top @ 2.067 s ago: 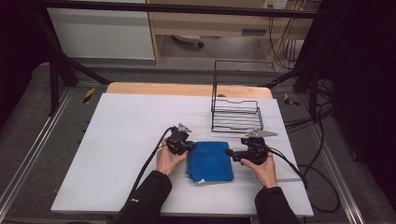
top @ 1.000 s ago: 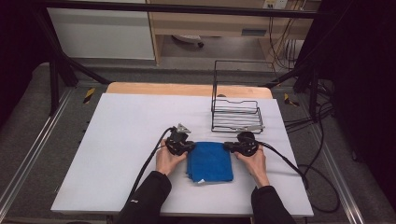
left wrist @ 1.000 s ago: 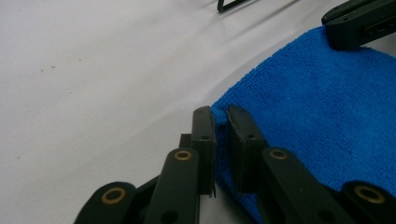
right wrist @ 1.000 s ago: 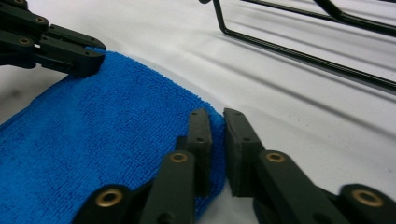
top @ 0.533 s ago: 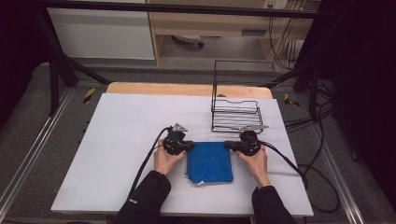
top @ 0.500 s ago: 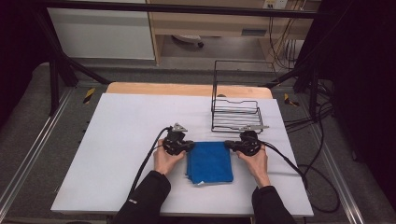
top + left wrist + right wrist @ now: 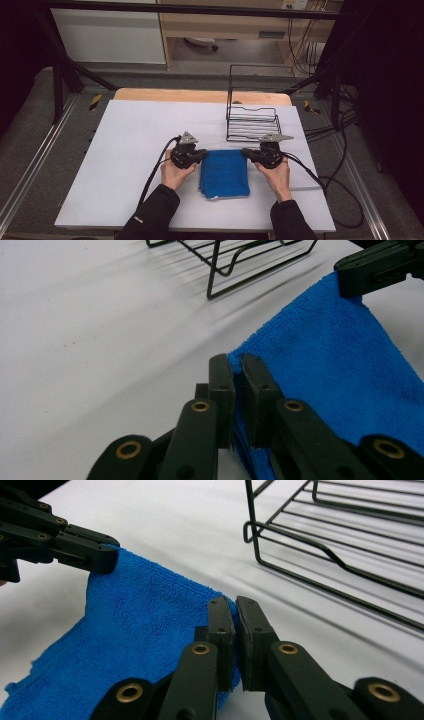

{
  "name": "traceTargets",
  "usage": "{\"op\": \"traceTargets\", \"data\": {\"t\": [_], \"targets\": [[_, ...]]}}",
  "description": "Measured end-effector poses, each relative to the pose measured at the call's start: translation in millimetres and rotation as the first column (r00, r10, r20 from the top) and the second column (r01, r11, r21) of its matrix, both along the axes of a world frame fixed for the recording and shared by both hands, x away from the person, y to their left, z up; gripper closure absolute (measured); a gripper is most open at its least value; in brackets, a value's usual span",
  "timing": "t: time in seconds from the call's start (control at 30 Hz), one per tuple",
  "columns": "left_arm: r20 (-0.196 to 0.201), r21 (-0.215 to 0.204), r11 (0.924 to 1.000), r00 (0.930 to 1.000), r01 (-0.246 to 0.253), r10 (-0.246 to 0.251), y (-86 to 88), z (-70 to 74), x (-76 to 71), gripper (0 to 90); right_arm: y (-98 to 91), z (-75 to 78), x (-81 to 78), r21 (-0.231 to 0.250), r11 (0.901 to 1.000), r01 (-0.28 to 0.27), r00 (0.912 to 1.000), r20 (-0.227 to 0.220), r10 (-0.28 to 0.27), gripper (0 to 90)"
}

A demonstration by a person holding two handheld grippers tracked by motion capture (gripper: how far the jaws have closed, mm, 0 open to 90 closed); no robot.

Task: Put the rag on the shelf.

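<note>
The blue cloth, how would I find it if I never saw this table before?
Look at the big white table and go to its near edge, between the person's two hands. There lies the blue cloth, folded, with the left gripper and the right gripper each pinching a far corner. It is the only blue, soft thing; the black wire rack behind it is hard and bare.

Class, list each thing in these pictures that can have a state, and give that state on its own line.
Blue terry cloth: folded, far corners pinched and lifted off the white table.
Left gripper: shut on a corner.
Right gripper: shut on the other corner.
Black wire rack: upright, empty.
</note>
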State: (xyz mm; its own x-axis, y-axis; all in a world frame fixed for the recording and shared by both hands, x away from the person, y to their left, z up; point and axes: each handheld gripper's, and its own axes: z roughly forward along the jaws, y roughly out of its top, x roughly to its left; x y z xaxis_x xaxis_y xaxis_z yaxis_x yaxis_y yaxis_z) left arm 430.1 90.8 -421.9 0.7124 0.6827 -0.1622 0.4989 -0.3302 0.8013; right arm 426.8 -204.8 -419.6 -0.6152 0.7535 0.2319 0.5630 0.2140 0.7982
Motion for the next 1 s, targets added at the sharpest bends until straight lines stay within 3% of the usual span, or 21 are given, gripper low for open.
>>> {"op": "traceTargets", "data": {"t": [0.5, 1.0], "targets": [[0.054, -0.048, 0.9988, 0.9985, 0.011, -0.008, 3.1, 16.5, -14.4, 84.3, -6.6, 11.8, -10.9, 0.047, 0.9989, -0.006, 0.9988, 0.048, 0.004, 86.4], [0.116, -0.097, 0.9953, 0.9932, 0.006, 0.006, 3.5, 36.6, -27.7, 84.4, -9.1, 34.5, -24.1, 0.051, 0.9987, -0.008, 0.9908, 0.136, 0.001, 86.5]]}}
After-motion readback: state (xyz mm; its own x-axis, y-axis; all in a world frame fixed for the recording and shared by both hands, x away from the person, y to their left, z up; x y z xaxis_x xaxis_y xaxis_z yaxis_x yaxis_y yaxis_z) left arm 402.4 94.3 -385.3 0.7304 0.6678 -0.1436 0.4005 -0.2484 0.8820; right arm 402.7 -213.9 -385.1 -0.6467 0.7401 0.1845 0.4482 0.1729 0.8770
